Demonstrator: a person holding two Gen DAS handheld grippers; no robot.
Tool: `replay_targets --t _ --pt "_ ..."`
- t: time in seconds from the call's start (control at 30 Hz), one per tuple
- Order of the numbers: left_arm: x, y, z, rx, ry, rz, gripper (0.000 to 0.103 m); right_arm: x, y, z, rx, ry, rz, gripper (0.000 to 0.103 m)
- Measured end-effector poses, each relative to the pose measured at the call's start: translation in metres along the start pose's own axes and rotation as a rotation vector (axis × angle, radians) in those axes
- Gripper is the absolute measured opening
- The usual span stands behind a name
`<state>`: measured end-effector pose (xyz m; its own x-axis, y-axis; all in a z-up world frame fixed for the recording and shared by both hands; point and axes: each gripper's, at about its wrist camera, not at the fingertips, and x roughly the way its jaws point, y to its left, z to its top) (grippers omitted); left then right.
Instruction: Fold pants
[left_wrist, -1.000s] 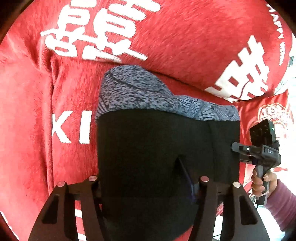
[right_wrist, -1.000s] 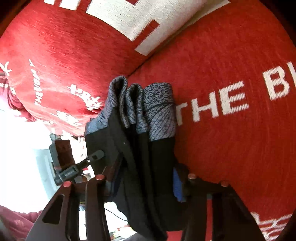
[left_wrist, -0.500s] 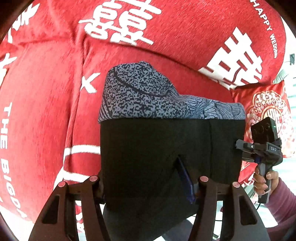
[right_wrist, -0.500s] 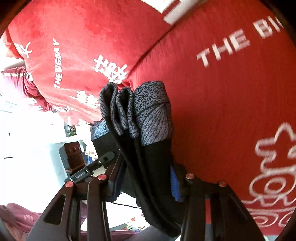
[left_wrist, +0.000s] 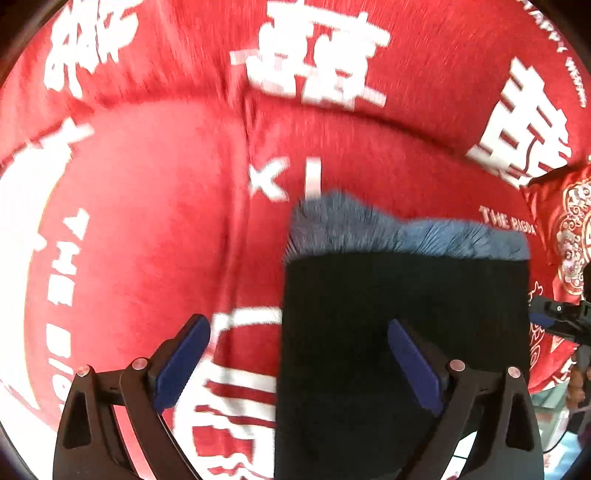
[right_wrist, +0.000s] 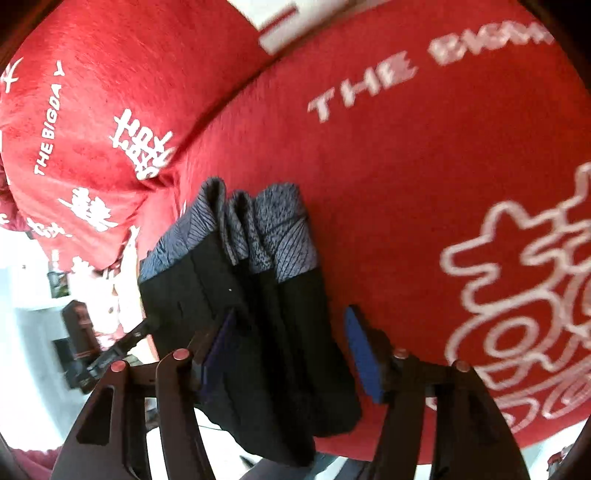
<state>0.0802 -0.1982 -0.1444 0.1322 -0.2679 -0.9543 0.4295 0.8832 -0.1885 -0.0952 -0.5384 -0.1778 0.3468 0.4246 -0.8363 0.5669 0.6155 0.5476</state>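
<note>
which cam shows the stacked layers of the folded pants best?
Right wrist. It sees the folded pants edge-on, so the separate patterned grey cuff layers stand side by side, fairly sharp. Left wrist shows only the flat black face with a motion-blurred grey band on top, so the layers can't be told apart there.

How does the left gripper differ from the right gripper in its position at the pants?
The left gripper faces the flat side of the pants; the right gripper faces their layered edge. The left has one finger over the red cover; the right has a finger on each side of the pants. Both are open, with blue pads.
</note>
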Motion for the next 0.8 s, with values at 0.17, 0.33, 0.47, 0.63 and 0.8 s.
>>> replay_targets --t 0.17,0.33,0.47,0.63,0.8 --pt "-0.027 -0.02 0.013 0.084 -0.058 -0.127 0.098 -0.026 0.035 0.002 -0.11 -0.089 0.021 0.034" --pt "0.008 -0.053 0.017 0.151 -0.022 -0.16 0.098 0.005 0.067 0.005 -0.201 -0.039 0.024 0.034" --pt "0.04 -0.055 0.01 0.171 0.004 -0.099 0.098 0.032 0.061 0.004 -0.212 -0.013 -0.012 0.032" --pt "0.048 -0.047 0.005 0.173 0.026 -0.063 0.098 0.031 0.053 0.007 -0.177 -0.02 0.039 0.029" --pt "0.034 -0.037 -0.002 0.117 0.067 0.003 0.098 0.015 0.054 -0.001 -0.14 -0.013 -0.012 0.036"
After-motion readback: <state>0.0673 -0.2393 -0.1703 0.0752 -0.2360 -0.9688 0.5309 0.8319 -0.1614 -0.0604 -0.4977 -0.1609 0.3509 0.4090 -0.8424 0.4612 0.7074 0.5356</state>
